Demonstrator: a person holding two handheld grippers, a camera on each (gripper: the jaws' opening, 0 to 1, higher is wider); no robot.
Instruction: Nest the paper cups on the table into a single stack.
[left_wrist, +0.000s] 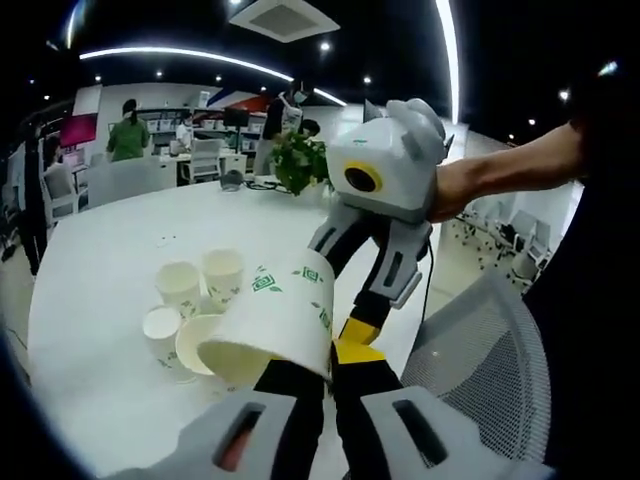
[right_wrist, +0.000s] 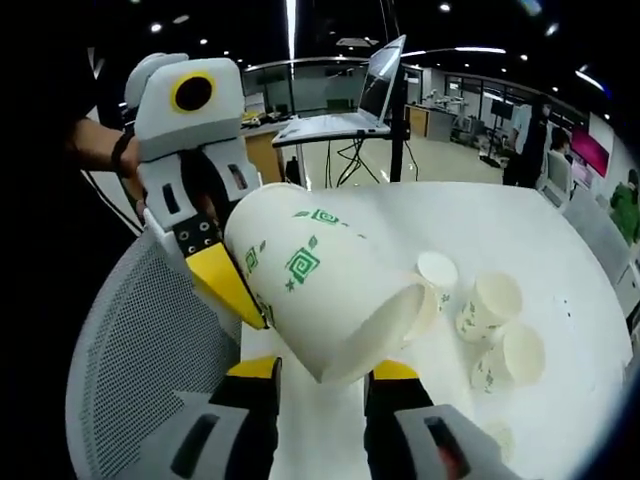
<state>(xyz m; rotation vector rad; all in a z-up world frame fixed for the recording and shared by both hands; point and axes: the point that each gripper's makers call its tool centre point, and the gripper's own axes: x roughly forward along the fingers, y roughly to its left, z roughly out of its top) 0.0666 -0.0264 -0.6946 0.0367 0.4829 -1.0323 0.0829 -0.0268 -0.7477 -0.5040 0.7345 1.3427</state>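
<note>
A white paper cup (left_wrist: 280, 320) with green marks hangs tilted above the table edge, mouth turned down toward the table. My left gripper (left_wrist: 328, 362) is shut on its wall near the rim. In the right gripper view the same cup (right_wrist: 320, 280) lies just past my right gripper (right_wrist: 325, 368), whose jaws stand apart with their yellow tips under the rim. The left gripper's yellow fingertip (right_wrist: 228, 285) presses on the cup's side. Several loose cups (left_wrist: 200, 300) sit bunched on the white table (left_wrist: 100, 260), some upright and some lying over; they appear again as a cluster (right_wrist: 490, 320).
A grey mesh chair back (left_wrist: 490, 360) stands close beside the table edge (right_wrist: 140, 340). A potted plant (left_wrist: 298, 160) is at the table's far end. A laptop on a stand (right_wrist: 350, 110) lies beyond the table. People stand in the office background.
</note>
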